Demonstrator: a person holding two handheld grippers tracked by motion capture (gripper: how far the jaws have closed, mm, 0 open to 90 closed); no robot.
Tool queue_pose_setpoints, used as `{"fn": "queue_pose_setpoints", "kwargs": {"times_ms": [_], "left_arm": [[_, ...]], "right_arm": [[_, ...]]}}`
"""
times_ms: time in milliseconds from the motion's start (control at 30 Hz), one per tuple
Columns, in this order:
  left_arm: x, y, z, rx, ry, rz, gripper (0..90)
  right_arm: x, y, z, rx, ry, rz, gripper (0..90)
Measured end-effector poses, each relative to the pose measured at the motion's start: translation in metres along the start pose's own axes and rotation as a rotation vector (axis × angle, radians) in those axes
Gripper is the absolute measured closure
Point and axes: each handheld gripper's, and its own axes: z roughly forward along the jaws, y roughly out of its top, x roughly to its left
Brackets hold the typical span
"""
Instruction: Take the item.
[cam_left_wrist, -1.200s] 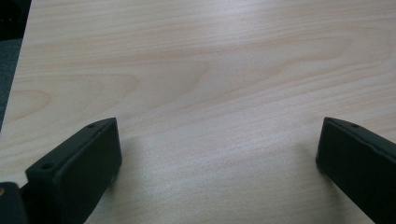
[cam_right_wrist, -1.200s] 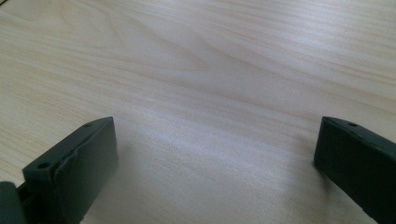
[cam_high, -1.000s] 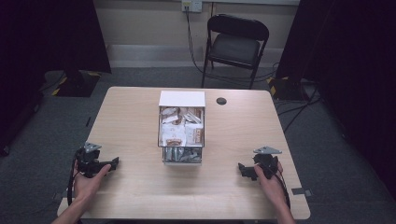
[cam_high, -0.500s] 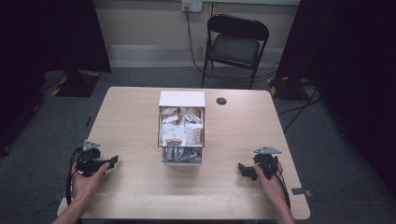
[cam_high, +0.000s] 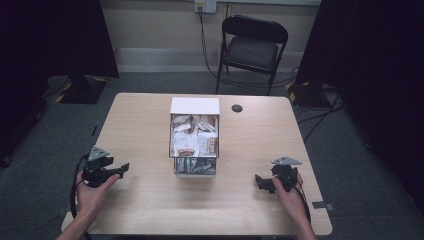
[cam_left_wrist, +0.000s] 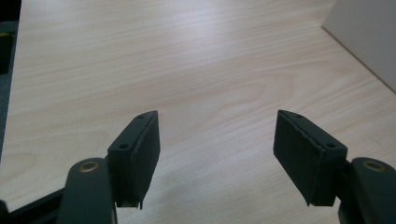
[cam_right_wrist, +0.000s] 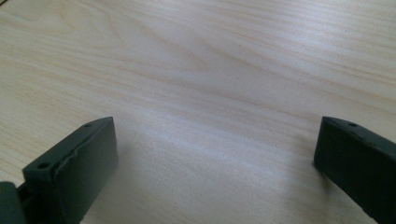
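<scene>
White card makes up the box (cam_high: 194, 106) at the middle of the pale wooden table (cam_high: 140, 125) — an open display carton, its lid flap standing up at the far end and its near end cut low. Packets in white, brown and tan wrappers fill it, lying in loose rows, with greyish ones at the near end. Printing shows on several wrappers, but it is too small to read.

Left of the carton and well apart from it, the left gripper (cam_high: 122, 169) is held in a hand above the near left of the table, jaws pointing right toward the carton. Its jaws have just been closing, yet they stand spread with nothing but bare wood between them — the carton's white wall (cam_left_wrist: 369, 42) shows at the far right of its own view.

The right gripper (cam_high: 258, 182) sits at the near right, jaws wide apart over bare wood, pointing left.
</scene>
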Motion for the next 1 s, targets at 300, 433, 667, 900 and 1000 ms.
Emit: {"fn": "queue_pose_setpoints", "kwargs": {"times_ms": [300,433,667,900,1000], "left_arm": [[-0.009,0.007,-0.010,-0.013,-0.062,-0.008,33.6],[-0.009,0.010,-0.012,-0.012,-0.122,-0.020,35.3],[-0.016,0.017,-0.020,-0.047,-0.171,-0.001,36.6],[-0.025,0.024,-0.030,-0.097,-0.206,0.016,41.8],[-0.029,0.026,-0.034,-0.107,-0.219,0.037,42.8]], "right_arm": [[0.000,0.000,0.000,0.000,0.000,-0.001,0.0],[0.000,0.000,0.000,0.000,0.000,0.000,0.0],[0.000,0.000,0.000,-0.001,0.001,-0.002,0.0],[0.000,0.000,0.000,-0.001,-0.001,-0.003,0.0],[0.000,0.000,0.000,-0.002,0.000,-0.003,0.0]]}}
